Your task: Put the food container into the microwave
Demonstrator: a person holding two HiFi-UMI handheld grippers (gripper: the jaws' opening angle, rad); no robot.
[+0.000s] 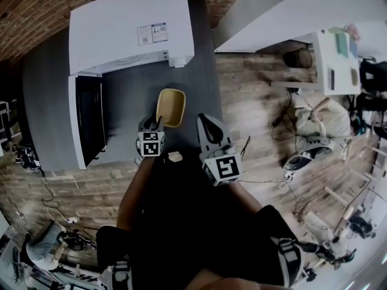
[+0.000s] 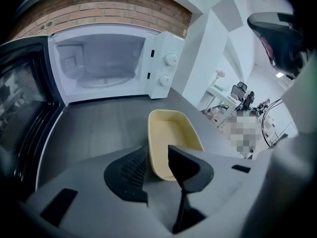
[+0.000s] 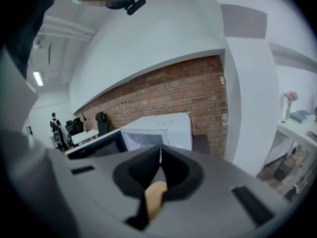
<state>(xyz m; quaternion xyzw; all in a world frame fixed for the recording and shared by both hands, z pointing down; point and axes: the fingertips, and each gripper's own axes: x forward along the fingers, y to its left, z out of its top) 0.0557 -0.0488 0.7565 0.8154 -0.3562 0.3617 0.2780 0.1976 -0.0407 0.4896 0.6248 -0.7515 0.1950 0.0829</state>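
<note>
Now left gripper [image 2: 157,155] wide astride food container [image 2: 173,130] rim, right gripper [image 3: 159,155] closed; a shallow one-edge pinch could tip it before the microwave [image 2: 99,58].

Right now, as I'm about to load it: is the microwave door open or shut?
Open. The door stands swung out left, and the microwave shows its cavity.

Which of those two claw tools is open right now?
The left gripper: its jaws stand apart around the near rim of the yellow container. The right gripper has its jaws meeting at their tips.
</note>
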